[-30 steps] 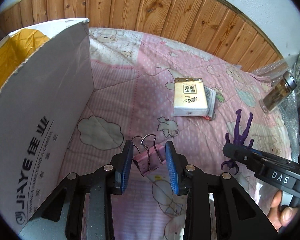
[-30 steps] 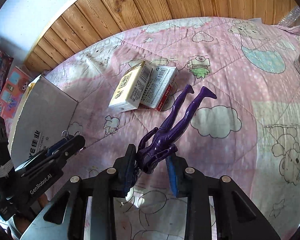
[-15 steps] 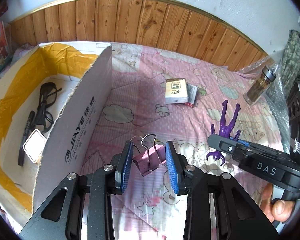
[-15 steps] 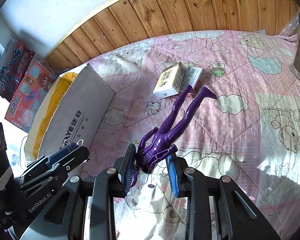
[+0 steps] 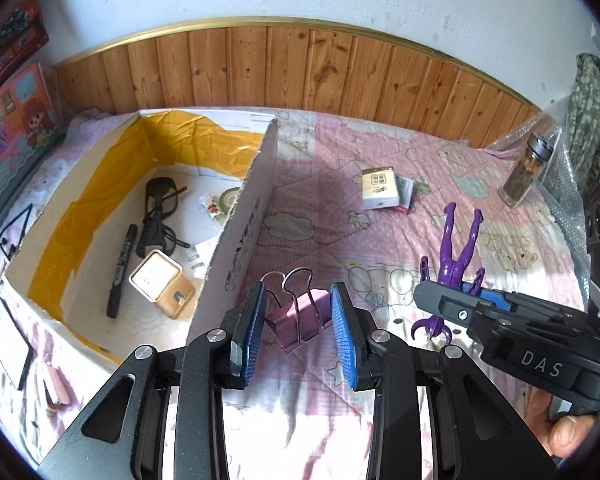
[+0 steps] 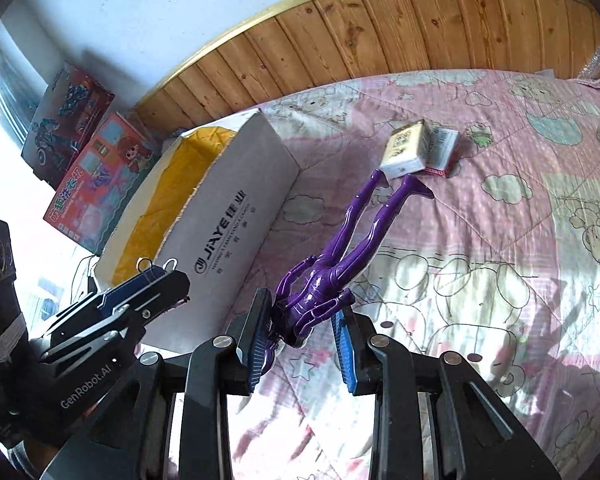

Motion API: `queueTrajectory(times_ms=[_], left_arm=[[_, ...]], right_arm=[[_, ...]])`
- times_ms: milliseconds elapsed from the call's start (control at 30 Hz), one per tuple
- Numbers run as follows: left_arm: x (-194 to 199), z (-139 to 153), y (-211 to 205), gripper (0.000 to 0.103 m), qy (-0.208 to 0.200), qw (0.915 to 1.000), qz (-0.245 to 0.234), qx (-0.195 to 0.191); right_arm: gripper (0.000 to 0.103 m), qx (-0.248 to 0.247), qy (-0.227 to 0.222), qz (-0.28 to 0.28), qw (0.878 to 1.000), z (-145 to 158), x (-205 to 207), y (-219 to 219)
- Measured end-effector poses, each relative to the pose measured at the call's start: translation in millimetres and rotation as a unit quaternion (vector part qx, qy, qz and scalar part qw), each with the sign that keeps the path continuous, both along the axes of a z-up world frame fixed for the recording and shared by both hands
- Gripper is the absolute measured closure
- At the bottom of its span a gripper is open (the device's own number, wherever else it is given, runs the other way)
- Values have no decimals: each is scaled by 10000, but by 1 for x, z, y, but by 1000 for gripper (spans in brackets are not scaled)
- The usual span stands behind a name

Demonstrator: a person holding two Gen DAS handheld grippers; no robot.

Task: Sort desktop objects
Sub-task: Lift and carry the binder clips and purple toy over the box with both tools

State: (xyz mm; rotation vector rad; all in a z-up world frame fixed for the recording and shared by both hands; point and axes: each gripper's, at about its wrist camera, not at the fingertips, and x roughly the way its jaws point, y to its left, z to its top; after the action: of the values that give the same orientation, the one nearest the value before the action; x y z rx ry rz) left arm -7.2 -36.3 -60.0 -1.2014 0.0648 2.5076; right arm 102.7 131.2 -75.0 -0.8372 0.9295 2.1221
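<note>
My left gripper is shut on a pink binder clip and holds it in the air beside the right wall of a white cardboard box. My right gripper is shut on a purple toy figure, legs pointing away, held above the pink quilt. The right gripper with the figure also shows in the left wrist view, to the right of the clip. The left gripper shows in the right wrist view near the box.
The box holds glasses, a black marker, a small gold tin and tape. Two small packs lie on the quilt. A glass jar stands far right. Toy boxes lean on the wall.
Both grippers have risen well above the quilt with their objects, so the scene looks smaller. The inside of the box has come into the left wrist view.
</note>
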Motion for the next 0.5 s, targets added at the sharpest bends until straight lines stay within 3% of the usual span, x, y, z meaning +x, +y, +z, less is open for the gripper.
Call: queueTrajectory(times_ms=[267,500], left_arm=[[10,25,-15,69,135,9991,122,-393],[18,69,-18,69,435,9970,23,-636]], right_arm=[[71,155,270,386,9988,24,-16,-22],[71,303,433,629,9966,42,-25,-38]])
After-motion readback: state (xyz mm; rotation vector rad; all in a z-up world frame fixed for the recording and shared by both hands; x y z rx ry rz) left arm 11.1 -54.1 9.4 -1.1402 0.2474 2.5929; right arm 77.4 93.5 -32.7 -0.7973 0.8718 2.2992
